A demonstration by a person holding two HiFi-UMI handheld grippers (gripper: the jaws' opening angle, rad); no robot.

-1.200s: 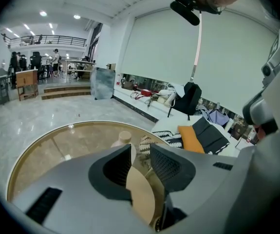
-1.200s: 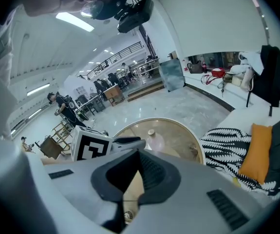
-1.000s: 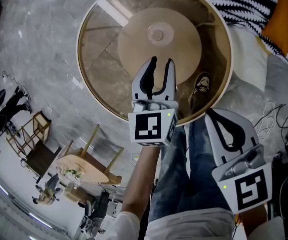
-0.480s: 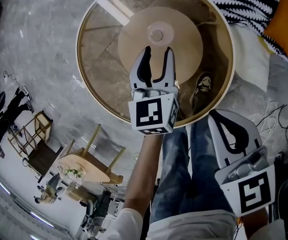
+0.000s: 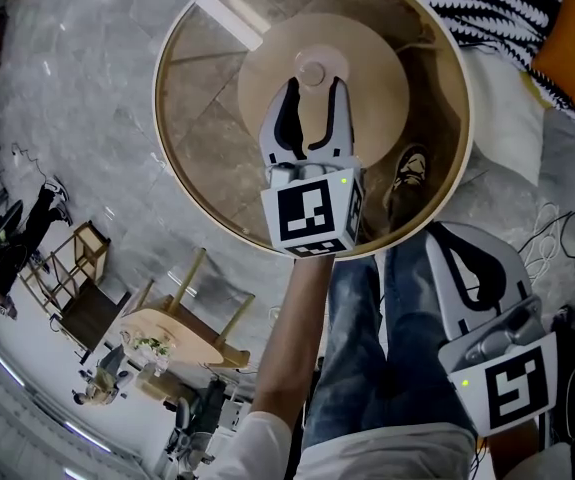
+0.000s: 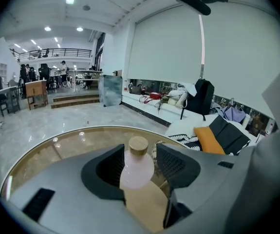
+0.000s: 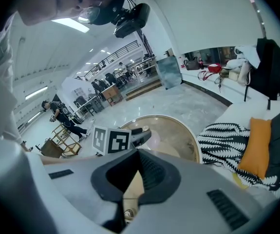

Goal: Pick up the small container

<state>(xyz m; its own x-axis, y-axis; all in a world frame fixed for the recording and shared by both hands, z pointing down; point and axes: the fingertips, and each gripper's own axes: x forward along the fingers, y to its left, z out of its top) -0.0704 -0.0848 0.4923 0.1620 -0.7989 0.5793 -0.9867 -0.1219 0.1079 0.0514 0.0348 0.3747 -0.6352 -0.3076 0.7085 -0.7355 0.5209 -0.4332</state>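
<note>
We are leaning over the table (image 5: 195, 118); our left gripper (image 5: 314, 86) is spreading its jaws around the container (image 6: 137, 165), standing ungripped, not yet lifted, while the right gripper (image 5: 437, 234) is hanging pressed together, empty

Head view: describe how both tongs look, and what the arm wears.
The left tongs and right tongs have grey-white curved fingers with black pads; each carries a white cube of black square markers with a green light. A white sleeve tops the left arm. The left tongs' jaws are opening, the small container between them.
</note>
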